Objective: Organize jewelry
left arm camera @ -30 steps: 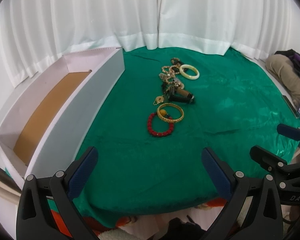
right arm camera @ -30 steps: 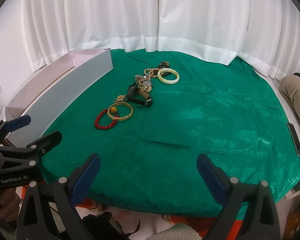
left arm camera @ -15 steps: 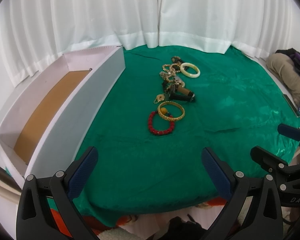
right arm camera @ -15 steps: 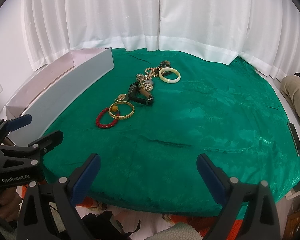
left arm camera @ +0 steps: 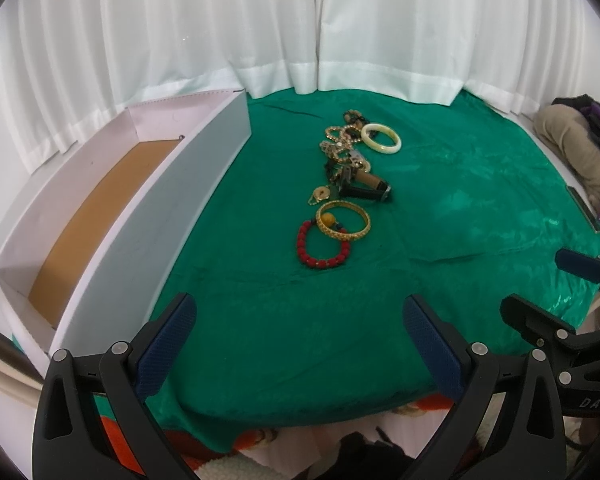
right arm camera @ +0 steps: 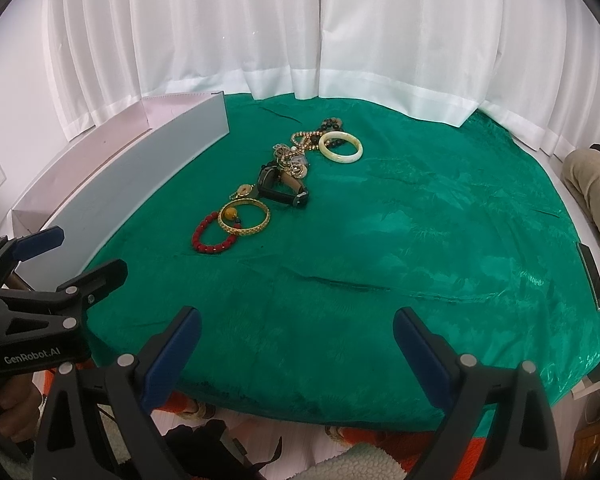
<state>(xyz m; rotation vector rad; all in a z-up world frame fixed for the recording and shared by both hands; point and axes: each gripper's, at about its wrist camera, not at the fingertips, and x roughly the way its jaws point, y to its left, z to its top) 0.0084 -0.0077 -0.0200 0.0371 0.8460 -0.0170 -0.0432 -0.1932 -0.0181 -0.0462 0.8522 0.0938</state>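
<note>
In the left wrist view, the left gripper [left arm camera: 298, 322] is hanging over the near edge of the green cloth [left arm camera: 460, 184], its fingers spread wide and holding nothing. The jewelry is lying in a loose line at mid-table: a red bead bracelet [left arm camera: 322, 242] nearest, a gold bangle [left arm camera: 343, 222] overlapping it, then a dark watch [left arm camera: 366, 190] and a tangle of chains [left arm camera: 342, 144], with a pale bangle [left arm camera: 381, 139] farthest. The open white box [left arm camera: 148, 216] is standing to the left, apparently empty.

In the right wrist view, the right gripper [right arm camera: 296, 334] is likewise gaping, empty, well short of the pieces. The red bead bracelet [right arm camera: 214, 234] is looking light and floppy, likely best pinched across its strand; the gold bangle [right arm camera: 244, 216] and pale bangle [right arm camera: 340, 147] are seeming rigid and slick, so gripping across the rim should suit. The chains would probably snag.
</note>
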